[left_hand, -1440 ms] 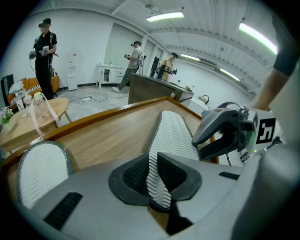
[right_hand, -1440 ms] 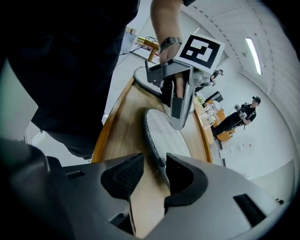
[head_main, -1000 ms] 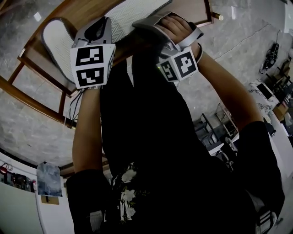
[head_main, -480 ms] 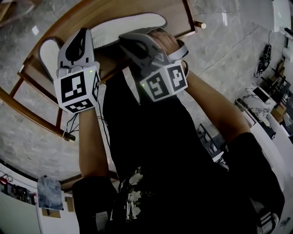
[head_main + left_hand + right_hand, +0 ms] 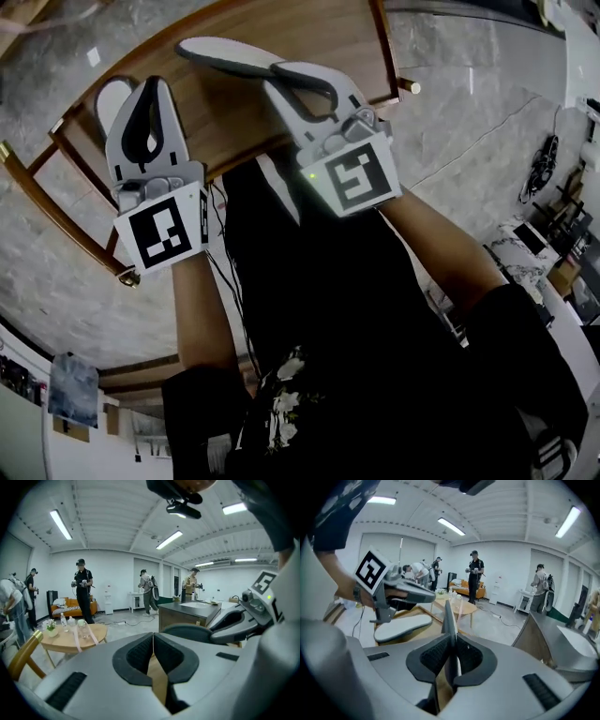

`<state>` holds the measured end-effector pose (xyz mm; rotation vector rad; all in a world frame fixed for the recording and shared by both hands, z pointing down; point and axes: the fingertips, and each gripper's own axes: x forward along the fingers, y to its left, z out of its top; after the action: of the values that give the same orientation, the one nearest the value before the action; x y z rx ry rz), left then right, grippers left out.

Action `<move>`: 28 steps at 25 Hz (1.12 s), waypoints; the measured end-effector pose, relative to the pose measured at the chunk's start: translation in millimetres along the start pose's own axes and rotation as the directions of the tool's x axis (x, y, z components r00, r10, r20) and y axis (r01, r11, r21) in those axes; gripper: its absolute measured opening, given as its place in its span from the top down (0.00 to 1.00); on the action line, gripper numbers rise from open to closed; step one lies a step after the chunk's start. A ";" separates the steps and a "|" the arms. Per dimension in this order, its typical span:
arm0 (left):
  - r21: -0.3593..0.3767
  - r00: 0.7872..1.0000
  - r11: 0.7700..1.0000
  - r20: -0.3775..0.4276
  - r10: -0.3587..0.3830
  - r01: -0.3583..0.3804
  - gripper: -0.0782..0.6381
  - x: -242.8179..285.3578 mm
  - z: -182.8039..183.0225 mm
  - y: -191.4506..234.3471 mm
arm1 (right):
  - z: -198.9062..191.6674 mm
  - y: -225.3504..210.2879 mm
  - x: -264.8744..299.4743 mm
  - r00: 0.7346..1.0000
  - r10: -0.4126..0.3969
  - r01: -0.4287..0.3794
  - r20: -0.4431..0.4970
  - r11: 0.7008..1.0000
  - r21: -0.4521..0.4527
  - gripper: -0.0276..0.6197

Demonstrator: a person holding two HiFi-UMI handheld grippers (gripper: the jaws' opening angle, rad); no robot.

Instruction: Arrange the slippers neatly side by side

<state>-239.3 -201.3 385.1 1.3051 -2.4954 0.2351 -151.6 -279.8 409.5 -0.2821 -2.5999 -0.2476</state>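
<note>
Two pale slippers are here. One slipper (image 5: 221,52) (image 5: 449,613) hangs edge-on over the wooden table (image 5: 330,37), pinched in my right gripper (image 5: 286,75) (image 5: 451,641). Its jaws have just been closing on the slipper and now press on it. The other slipper (image 5: 107,96) (image 5: 400,626) lies flat on the wood, mostly hidden behind my left gripper (image 5: 151,84) (image 5: 153,637) in the head view. That gripper hovers above it, shut with nothing between its pads.
The table's wooden frame rails (image 5: 66,211) run along the left above a marble floor (image 5: 469,103). Farther off stand several people (image 5: 84,592), a round table with bottles (image 5: 75,637), an orange sofa (image 5: 70,605) and a dark counter (image 5: 187,613).
Both grippers have risen from the table. The right one has rolled and lifted its slipper onto its edge. The left one has come up off the other slipper.
</note>
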 end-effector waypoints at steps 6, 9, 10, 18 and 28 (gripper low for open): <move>-0.037 0.999 0.998 0.009 0.052 -0.052 0.89 -14.8 8.0 -15.5 | 1.1 -10.0 -3.3 0.998 0.063 -0.066 0.024 0.985 0.156 0.91; -0.034 0.997 0.997 -0.003 0.073 -0.073 0.89 -23.9 9.6 -27.1 | 1.5 -8.5 -0.7 0.994 0.100 -0.106 0.050 0.983 0.150 0.91; -0.026 0.996 0.996 -0.010 0.087 -0.087 0.89 -29.1 10.7 -29.1 | 2.5 -8.1 0.2 0.992 0.110 -0.118 0.060 0.982 0.150 0.91; 0.007 0.975 0.976 -0.041 0.219 -0.219 0.89 -113.8 38.0 -25.4 | 11.6 -10.0 -7.4 0.980 0.162 -0.177 0.114 0.974 0.138 0.91; -0.047 0.951 0.950 0.003 0.309 -0.308 0.89 -163.2 56.8 -29.5 | 0.7 -38.6 8.8 0.982 0.068 -0.154 0.175 0.825 0.544 0.91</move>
<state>-139.2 -108.7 274.9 0.8943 -2.6887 0.2396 -168.9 -315.5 408.6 -0.2439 -2.6481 0.5941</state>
